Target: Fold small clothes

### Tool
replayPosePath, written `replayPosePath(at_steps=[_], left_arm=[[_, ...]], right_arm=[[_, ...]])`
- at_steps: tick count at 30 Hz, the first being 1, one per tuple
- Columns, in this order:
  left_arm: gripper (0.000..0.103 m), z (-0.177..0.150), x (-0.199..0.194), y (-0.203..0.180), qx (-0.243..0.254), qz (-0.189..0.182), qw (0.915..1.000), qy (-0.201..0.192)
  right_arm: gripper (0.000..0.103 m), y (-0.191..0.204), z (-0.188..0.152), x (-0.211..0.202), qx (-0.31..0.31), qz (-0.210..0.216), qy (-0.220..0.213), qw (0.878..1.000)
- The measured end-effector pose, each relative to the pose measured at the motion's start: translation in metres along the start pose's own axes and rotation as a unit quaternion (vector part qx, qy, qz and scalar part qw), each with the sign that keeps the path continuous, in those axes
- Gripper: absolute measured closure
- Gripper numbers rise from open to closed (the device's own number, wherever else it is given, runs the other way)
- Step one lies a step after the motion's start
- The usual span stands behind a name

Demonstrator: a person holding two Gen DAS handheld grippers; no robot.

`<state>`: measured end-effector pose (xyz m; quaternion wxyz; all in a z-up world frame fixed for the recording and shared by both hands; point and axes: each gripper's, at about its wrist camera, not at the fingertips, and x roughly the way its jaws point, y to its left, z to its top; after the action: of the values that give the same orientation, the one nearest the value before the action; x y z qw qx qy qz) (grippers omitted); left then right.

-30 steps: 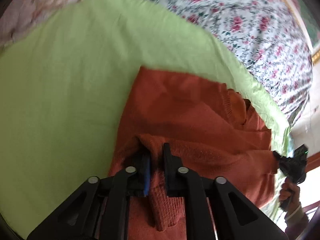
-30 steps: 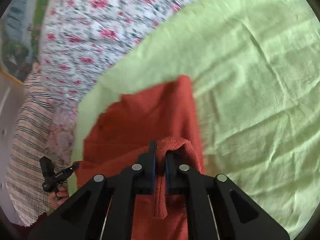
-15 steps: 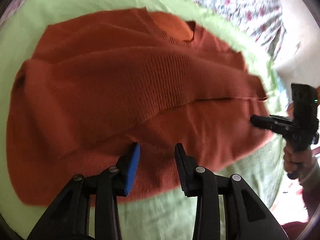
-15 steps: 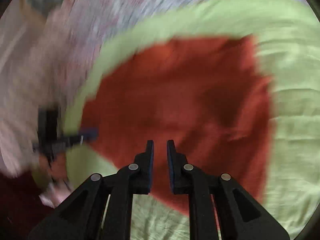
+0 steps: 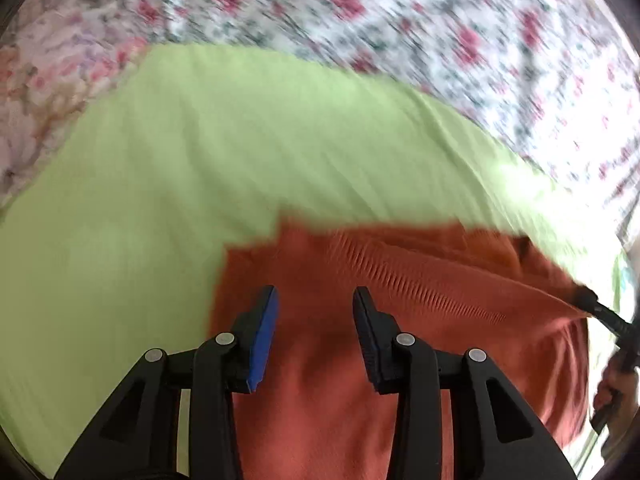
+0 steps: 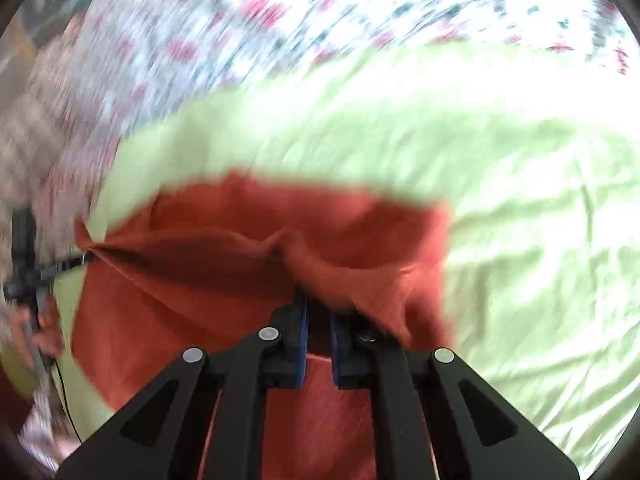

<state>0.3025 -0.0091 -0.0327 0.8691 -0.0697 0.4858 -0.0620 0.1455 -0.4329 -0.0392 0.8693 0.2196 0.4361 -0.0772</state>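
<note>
A rust-orange knit sweater [image 5: 400,320] lies on a light green cloth [image 5: 200,160]. In the left wrist view my left gripper [image 5: 314,312] is open and empty, its blue-padded fingers just above the sweater's left part. In the right wrist view my right gripper [image 6: 318,320] is shut on a bunched fold of the sweater [image 6: 340,272], which drapes over its right finger. The right gripper also shows at the sweater's right edge in the left wrist view [image 5: 600,316]. The left gripper shows at the sweater's left corner in the right wrist view [image 6: 60,264]. Both views are blurred.
The green cloth [image 6: 520,200] lies over a white bedspread with pink flowers [image 5: 440,20]. A striped fabric [image 6: 32,120] lies at the left in the right wrist view. A hand [image 5: 612,388] holds the right gripper's handle.
The left gripper let go of the sweater and now stands wide open. The right gripper let go, then shut again on a fold of the sweater. Both have swung back over the garment.
</note>
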Motion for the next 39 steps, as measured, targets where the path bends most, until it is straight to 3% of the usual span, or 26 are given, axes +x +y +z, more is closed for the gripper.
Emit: replayPosePath(at_steps=[5, 11, 15, 21, 31, 35, 39], left_arm=[[0.061, -0.002, -0.009, 0.018, -0.032, 0.009, 0.9994, -0.008], [0.06, -0.049, -0.035, 0.03, -0.053, 0.001, 0.9986, 0.006], [0.059, -0.092, -0.05, 0.028, -0.068, -0.013, 0.9972, 0.029], [0.054, -0.151, -0.084, 0.028, -0.068, -0.033, 0.996, 0.046], [0.047, -0.199, -0.102, 0.035, -0.064, -0.055, 0.9946, 0.06], [0.043, -0.216, -0.105, 0.042, -0.08, -0.071, 0.9919, 0.069], [0.042, -0.231, -0.106, 0.045, -0.099, -0.068, 0.9902, 0.072]], right_arm=[[0.091, -0.02, 0.022, -0.019, 0.062, -0.011, -0.054, 0.997], [0.091, -0.012, -0.001, -0.048, 0.075, 0.005, -0.065, 0.995], [0.091, 0.002, -0.034, -0.05, 0.082, 0.024, -0.041, 0.995], [0.091, 0.016, -0.09, -0.042, 0.095, 0.017, 0.02, 0.995], [0.09, 0.055, -0.123, -0.075, 0.092, 0.02, 0.015, 0.995], [0.076, 0.073, -0.142, -0.09, 0.092, 0.017, 0.016, 0.995], [0.072, 0.085, -0.153, -0.096, 0.085, 0.021, 0.022, 0.996]])
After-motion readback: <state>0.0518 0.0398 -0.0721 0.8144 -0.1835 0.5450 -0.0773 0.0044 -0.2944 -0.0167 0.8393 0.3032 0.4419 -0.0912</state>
